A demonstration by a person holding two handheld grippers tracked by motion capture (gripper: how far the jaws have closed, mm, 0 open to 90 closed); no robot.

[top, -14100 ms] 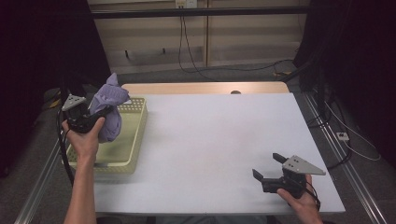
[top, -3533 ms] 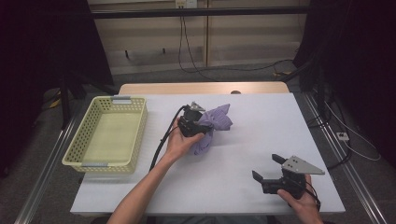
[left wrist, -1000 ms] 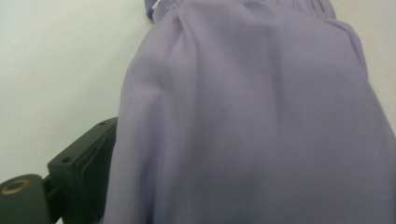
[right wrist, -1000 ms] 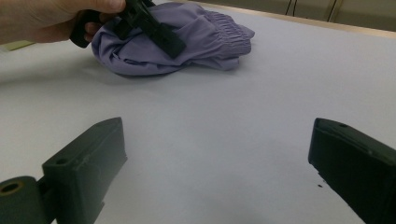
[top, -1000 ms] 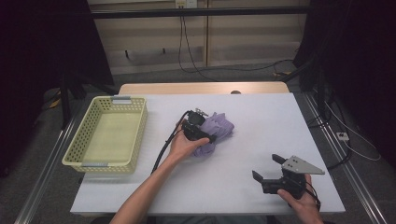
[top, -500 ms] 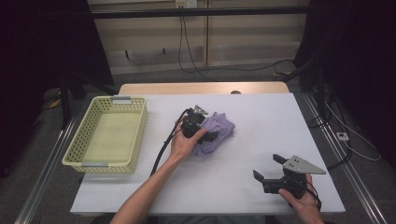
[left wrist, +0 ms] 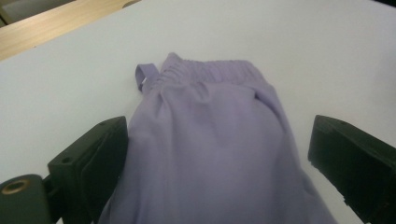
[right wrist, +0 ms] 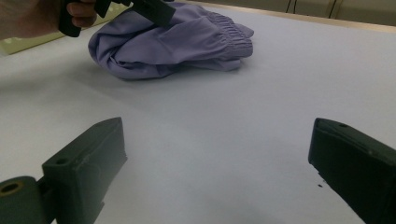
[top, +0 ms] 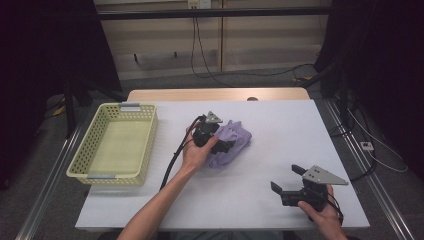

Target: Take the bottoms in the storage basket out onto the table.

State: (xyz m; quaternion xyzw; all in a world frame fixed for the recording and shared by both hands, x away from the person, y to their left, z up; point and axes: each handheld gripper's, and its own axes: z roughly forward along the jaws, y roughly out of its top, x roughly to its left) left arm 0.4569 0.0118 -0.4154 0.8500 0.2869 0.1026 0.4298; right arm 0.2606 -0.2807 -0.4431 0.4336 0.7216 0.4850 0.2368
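Observation:
A crumpled purple garment (top: pixel 234 139) with an elastic waistband lies on the white table (top: pixel 280 125), right of centre. My left gripper (top: pixel 224 145) sits low over its near-left side. In the left gripper view the jaws stand wide apart, and the garment (left wrist: pixel 210 135) spreads between them without being pinched by the left gripper (left wrist: pixel 219 133). My right gripper (top: pixel 286 178) is held near the front right edge, open and holding nothing. From the right gripper (right wrist: pixel 218 135) the garment (right wrist: pixel 173 39) shows farther off, with the other hand (right wrist: pixel 28 18) beside it.
A pale yellow mesh basket (top: pixel 82 150) stands at the table's left side with nothing in it. Bare white tabletop lies between the garment and the right gripper. A black cable (top: pixel 172 162) trails along the left forearm.
The garment went from over the basket to right of centre in my left gripper. Over the last second it sank onto the table. The right gripper stayed put.

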